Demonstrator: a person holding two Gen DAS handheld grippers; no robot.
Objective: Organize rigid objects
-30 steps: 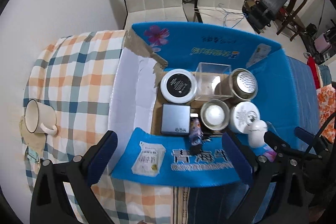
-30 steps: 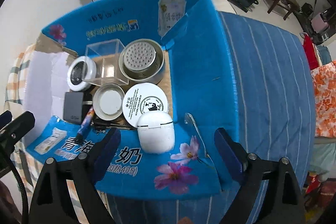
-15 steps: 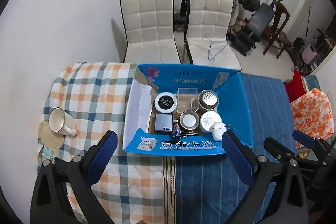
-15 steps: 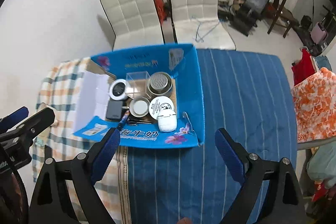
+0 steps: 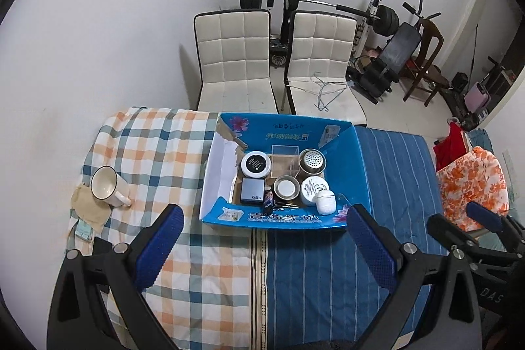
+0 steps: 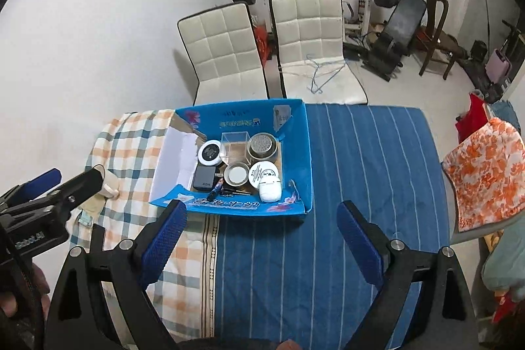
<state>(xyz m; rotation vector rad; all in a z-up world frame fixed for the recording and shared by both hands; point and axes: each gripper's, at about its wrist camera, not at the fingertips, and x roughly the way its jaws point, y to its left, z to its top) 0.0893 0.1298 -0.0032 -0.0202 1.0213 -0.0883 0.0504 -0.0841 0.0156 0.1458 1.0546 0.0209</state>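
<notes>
A blue cardboard box (image 5: 347, 173) stands open on the table and also shows in the right wrist view (image 6: 298, 159). It holds a white round tin with a black lid (image 5: 256, 164), a clear square container (image 5: 283, 156), a perforated metal tin (image 5: 311, 160), a grey charger block (image 5: 252, 191), a small metal tin (image 5: 286, 187), a white cream jar (image 5: 313, 187) and a white earbud-style case (image 5: 325, 201). My left gripper (image 5: 262, 243) is open and empty, well back from the box. My right gripper (image 6: 262, 240) is open and empty too.
A white mug (image 5: 106, 186) sits on a beige cloth on the checked tablecloth at the left. The right half of the table has a blue striped cloth (image 6: 361, 186). Two white chairs (image 5: 236, 61) stand behind the table. An orange patterned cloth (image 6: 485, 173) lies at the right.
Both grippers have pulled up and back from the box, so it looks much smaller now. The white case stays in the box's front right corner.
</notes>
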